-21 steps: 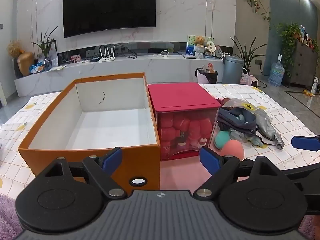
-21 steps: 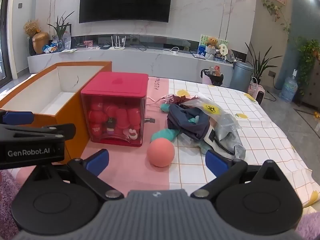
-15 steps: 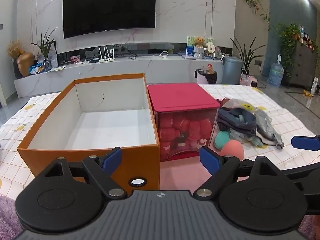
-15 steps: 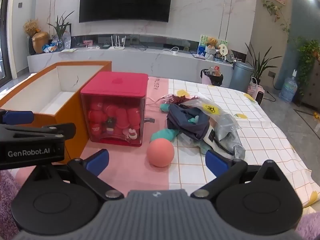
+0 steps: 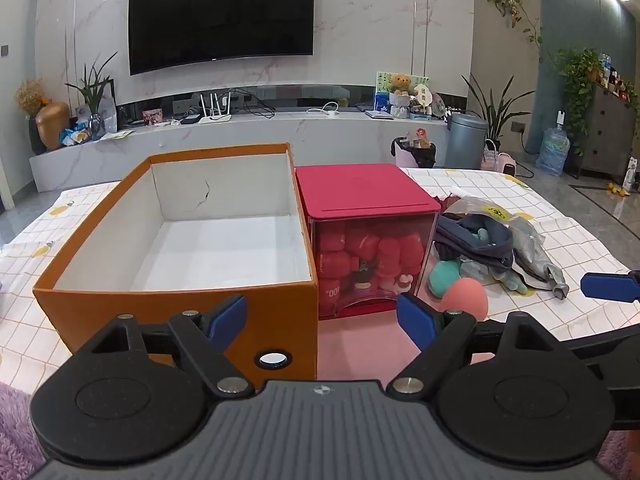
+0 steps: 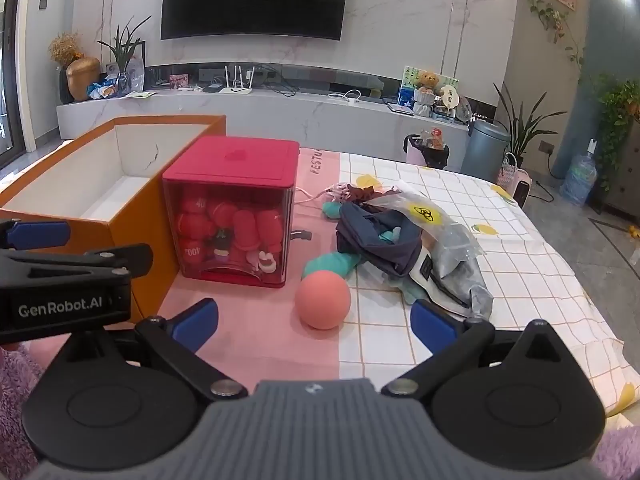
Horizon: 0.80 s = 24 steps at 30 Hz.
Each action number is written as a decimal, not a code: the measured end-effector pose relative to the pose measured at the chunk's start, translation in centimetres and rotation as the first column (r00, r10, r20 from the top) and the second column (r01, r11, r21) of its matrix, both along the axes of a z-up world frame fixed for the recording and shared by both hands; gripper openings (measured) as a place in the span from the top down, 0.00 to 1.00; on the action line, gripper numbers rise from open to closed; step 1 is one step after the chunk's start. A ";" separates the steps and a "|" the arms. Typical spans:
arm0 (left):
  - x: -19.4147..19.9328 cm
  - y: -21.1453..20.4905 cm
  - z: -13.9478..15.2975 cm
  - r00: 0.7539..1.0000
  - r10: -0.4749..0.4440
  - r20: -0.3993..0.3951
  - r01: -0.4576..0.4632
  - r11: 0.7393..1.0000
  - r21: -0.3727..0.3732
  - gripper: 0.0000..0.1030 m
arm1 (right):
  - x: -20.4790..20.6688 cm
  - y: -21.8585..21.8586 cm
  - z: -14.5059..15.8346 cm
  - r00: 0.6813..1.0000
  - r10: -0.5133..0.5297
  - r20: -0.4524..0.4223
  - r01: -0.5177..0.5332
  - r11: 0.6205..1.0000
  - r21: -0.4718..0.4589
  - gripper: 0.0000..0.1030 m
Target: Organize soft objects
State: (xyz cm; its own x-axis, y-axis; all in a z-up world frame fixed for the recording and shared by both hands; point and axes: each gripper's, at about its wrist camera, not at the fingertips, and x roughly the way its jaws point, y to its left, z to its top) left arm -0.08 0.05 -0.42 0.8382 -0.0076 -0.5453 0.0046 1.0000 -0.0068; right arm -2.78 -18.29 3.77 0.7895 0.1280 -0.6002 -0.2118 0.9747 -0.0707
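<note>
A pink ball (image 6: 323,299) lies on the table just ahead of my open, empty right gripper (image 6: 314,320); it also shows in the left wrist view (image 5: 466,298). Behind it lies a pile of soft things: a teal plush (image 6: 332,263), dark blue cloth (image 6: 376,236) and a clear plastic bag (image 6: 448,240). An empty orange box (image 5: 176,300) stands at the left, in front of my open, empty left gripper (image 5: 320,318). The orange box also shows in the right wrist view (image 6: 132,232).
A red-lidded clear box (image 5: 368,240) full of red soft items stands between the orange box and the pile. A checked cloth (image 6: 520,264) and pink mat (image 6: 256,332) cover the table. The table edge (image 6: 608,320) runs along the right.
Both views have shifted very slightly; the objects and both open grippers stay as they were.
</note>
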 end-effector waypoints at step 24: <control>0.1 0.1 -0.4 1.000 0.008 -0.019 -0.008 1.000 -0.015 0.04 | 0.1 0.3 0.0 1.000 0.003 -0.005 -0.003 1.000 -0.026 0.03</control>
State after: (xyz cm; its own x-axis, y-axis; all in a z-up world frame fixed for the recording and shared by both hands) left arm -0.03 0.14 -0.82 0.8280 -0.0093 -0.5607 -0.0039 0.9997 -0.0223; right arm -2.70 -18.01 3.73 0.7862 0.1147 -0.6072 -0.2151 0.9720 -0.0949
